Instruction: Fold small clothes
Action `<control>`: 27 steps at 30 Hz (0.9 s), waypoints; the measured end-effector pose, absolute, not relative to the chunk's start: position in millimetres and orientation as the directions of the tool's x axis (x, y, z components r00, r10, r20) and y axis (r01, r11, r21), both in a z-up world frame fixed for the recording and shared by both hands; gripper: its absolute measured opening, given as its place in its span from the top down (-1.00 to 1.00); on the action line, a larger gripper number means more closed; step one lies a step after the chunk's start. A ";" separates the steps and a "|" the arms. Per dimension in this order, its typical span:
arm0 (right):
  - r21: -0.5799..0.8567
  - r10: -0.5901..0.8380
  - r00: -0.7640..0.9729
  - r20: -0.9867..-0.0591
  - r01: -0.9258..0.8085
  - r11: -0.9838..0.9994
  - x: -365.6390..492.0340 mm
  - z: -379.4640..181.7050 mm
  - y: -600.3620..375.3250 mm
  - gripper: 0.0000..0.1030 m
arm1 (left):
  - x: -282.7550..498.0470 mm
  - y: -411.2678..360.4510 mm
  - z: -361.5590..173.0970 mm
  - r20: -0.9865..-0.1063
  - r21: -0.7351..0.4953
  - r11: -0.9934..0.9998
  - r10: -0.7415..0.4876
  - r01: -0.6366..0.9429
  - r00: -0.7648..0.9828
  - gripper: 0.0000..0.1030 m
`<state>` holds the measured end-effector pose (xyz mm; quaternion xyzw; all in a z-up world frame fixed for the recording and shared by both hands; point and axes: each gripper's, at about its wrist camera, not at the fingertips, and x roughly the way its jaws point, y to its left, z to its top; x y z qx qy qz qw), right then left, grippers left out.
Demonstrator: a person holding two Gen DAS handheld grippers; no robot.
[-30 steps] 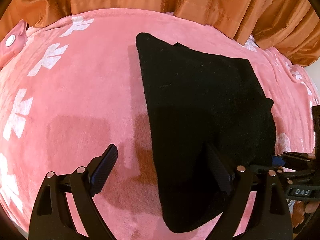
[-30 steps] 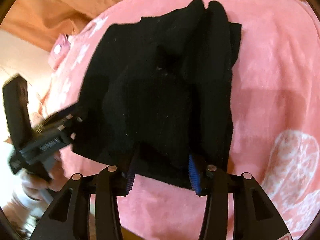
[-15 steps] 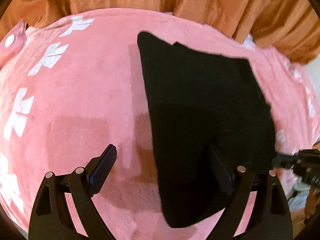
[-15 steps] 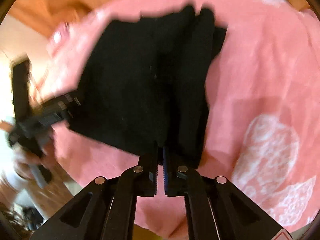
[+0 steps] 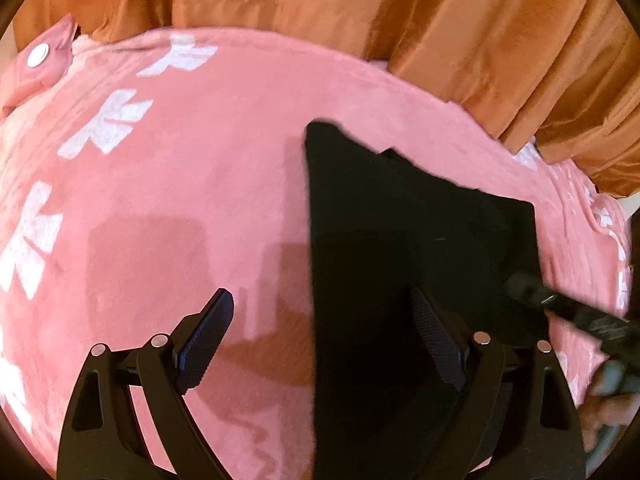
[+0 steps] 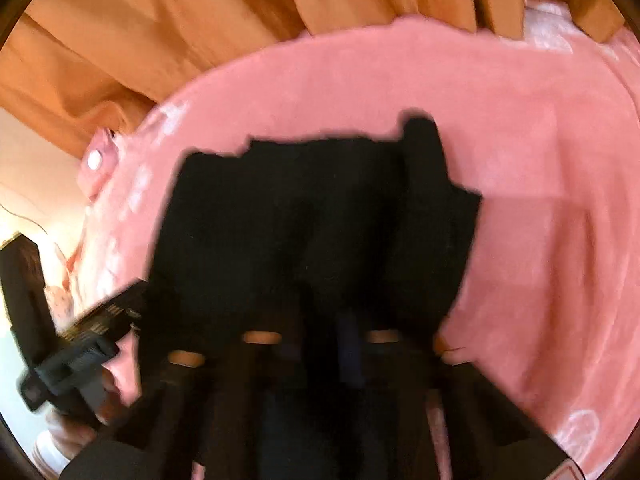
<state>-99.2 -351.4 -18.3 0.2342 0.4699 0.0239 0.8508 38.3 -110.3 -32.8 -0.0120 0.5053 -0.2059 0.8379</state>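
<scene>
Black garment (image 5: 400,240) lying on pink blanket (image 5: 200,200), near edge blurred and lost against the right gripper (image 6: 320,344), whose jaws have just been closing, together on that edge, left gripper (image 5: 320,340) jaws wide apart above the cloth, orange curtain (image 5: 440,20) behind
</scene>
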 end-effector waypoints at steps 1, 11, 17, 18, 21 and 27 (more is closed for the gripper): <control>0.419 0.266 0.600 -0.754 0.128 0.899 -103.0 -1.6 -343.0 0.84 | 37.3 -111.4 -30.0 -0.837 -0.227 0.911 -0.363 0.344 0.410 -0.68; 0.307 0.127 0.551 -0.825 0.247 0.919 -123.7 -10.6 -373.1 0.75 | 34.5 -113.1 -37.3 -0.861 -0.198 0.908 -0.341 0.370 0.377 -0.73; 0.242 0.152 0.461 -0.874 0.141 0.960 -161.7 -20.1 -343.4 0.69 | 3.0 -111.3 -36.9 -0.875 -0.118 0.880 -0.312 0.460 0.371 -0.73; 0.205 0.134 0.385 -0.913 0.151 0.967 -153.1 -41.0 -334.7 0.69 | 2.6 -111.8 -41.2 -0.876 -0.101 0.879 -0.301 0.466 0.377 -0.76; 0.167 0.097 0.395 -0.914 0.147 0.975 -160.4 -37.7 -331.2 0.70 | -1.9 -101.6 -34.3 -0.869 -0.115 0.884 -0.310 0.453 0.385 -0.75; 0.116 0.083 0.304 -0.949 0.092 0.989 -179.4 -47.1 -314.8 0.69 | -13.7 -101.7 -41.5 -0.888 -0.053 0.860 -0.273 0.508 0.370 -0.76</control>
